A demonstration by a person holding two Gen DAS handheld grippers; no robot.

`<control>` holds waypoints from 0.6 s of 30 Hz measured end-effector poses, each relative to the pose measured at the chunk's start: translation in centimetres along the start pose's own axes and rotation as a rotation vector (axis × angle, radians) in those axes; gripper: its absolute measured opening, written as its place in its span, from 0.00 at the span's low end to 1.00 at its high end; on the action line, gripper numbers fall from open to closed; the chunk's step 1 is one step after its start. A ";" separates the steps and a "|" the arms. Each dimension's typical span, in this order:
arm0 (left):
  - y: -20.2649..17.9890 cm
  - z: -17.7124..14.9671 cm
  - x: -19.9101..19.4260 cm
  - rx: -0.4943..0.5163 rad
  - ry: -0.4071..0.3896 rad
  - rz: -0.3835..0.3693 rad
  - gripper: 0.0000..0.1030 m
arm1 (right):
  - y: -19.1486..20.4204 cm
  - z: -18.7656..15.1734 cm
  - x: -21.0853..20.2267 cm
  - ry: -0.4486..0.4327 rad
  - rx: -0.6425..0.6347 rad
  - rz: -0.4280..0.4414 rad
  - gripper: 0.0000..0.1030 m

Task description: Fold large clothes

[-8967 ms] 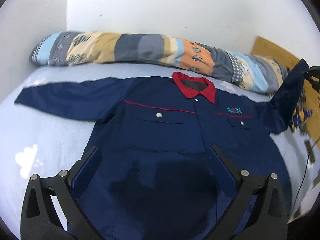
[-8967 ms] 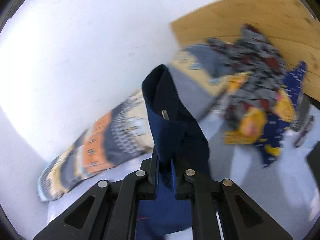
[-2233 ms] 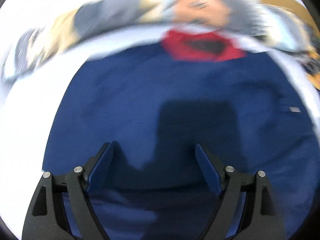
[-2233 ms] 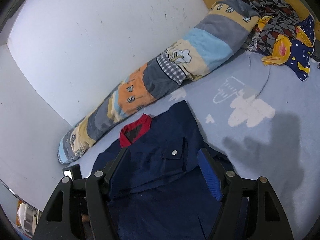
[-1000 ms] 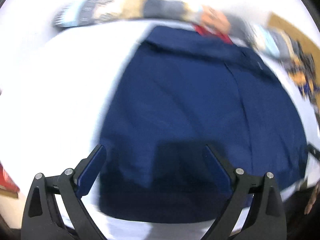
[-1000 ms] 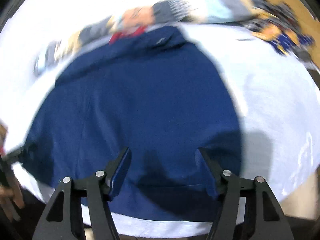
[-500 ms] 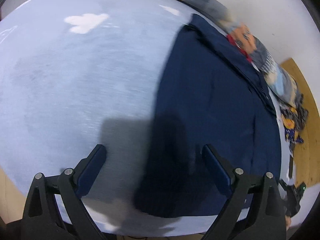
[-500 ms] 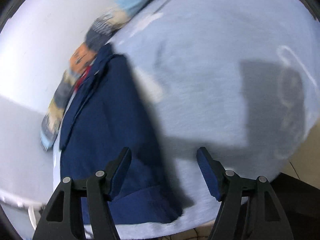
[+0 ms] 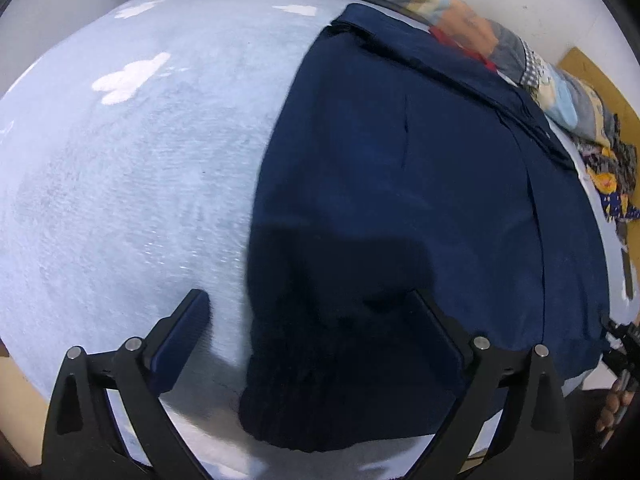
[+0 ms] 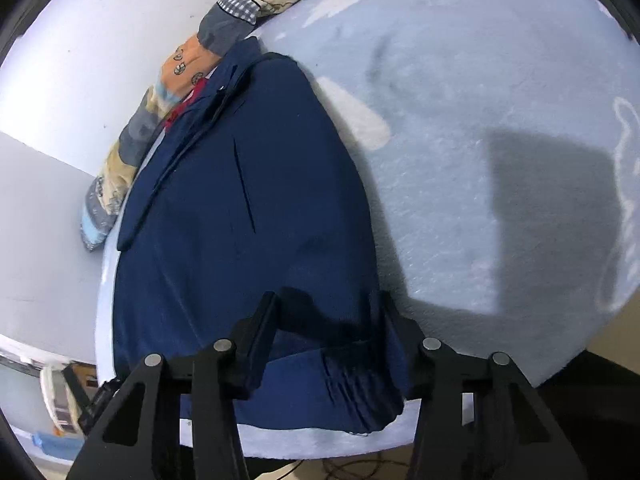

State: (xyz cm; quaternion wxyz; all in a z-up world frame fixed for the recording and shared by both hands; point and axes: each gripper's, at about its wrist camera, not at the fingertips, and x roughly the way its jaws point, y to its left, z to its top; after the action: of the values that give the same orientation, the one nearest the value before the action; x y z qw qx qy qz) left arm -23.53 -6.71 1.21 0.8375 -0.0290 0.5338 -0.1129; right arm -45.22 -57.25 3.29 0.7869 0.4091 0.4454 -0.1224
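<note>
Right wrist view, lower centre: the right gripper (image 10: 326, 320) has just been closing, and its fingers (image 10: 260, 332) straddle the hem corner of the navy jacket (image 10: 248, 216), cloth between them but the pads not yet visibly pinching it, so it reads as released. Outward from there the jacket runs up and left across the frame, sleeves already folded in, its red collar (image 10: 184, 106) against the patchwork bolster (image 10: 188, 60) at the wall; pale blue bed sheet (image 10: 480, 80) fills the right of the frame. In the left wrist view the left gripper (image 9: 308, 320) is spread wide and released over the opposite hem corner, one finger above bare sheet at lower left, the other above the dark cloth at lower centre, in shadow. The jacket (image 9: 400, 160) fills the middle and right of that frame, and the other tool and a hand (image 9: 614, 400) show at the far right edge. The step looks like taking both hem corners to fold the bottom up towards the collar. Risks: the right fingers may catch only the top layer, or sheet with it, so the fold drags. The left stands half off the cloth and could close on sheet alone. Uneven lifts would skew the fold or pull the tucked sleeves loose.
</note>
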 end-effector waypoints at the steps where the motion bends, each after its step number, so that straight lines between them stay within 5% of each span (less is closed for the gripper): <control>1: -0.1 0.0 0.0 0.003 0.003 -0.010 0.95 | 0.2 -0.1 0.0 0.008 -0.021 -0.004 0.51; 2: -0.3 -0.1 -0.2 0.010 0.003 -0.024 0.95 | 0.6 -0.2 0.1 0.014 -0.054 -0.016 0.51; 3: -0.3 -0.4 -0.5 0.017 -0.003 -0.025 0.84 | 0.9 -0.4 0.0 0.017 -0.075 -0.021 0.51; 4: -0.4 -0.4 -1.0 0.025 -0.020 -0.026 0.61 | 1.3 -0.6 -0.1 0.021 -0.093 -0.015 0.51; 6: -0.2 -0.3 -1.6 0.033 -0.037 -0.019 0.46 | 2.0 -0.8 -0.3 0.023 -0.114 0.033 0.51; 11: 0.3 -0.4 -1.3 0.012 -0.029 -0.035 0.48 | 2.0 -1.0 -0.4 0.000 -0.146 -0.125 0.51; 15: -0.3 -0.3 -0.8 0.035 -0.023 0.049 0.84 | 2.6 -1.5 -0.4 -0.010 -0.199 -0.168 0.51; 18: -0.2 -0.5 -0.7 0.036 -0.022 0.051 0.84 | 2.3 -1.7 -0.7 -0.009 -0.191 -0.169 0.51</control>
State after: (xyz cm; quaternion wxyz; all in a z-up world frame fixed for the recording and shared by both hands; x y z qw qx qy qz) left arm -24.28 -6.71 1.61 0.8463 -0.0013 0.5230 -0.1008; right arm -45.37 -54.59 4.65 0.8111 0.2929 0.4845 -0.1472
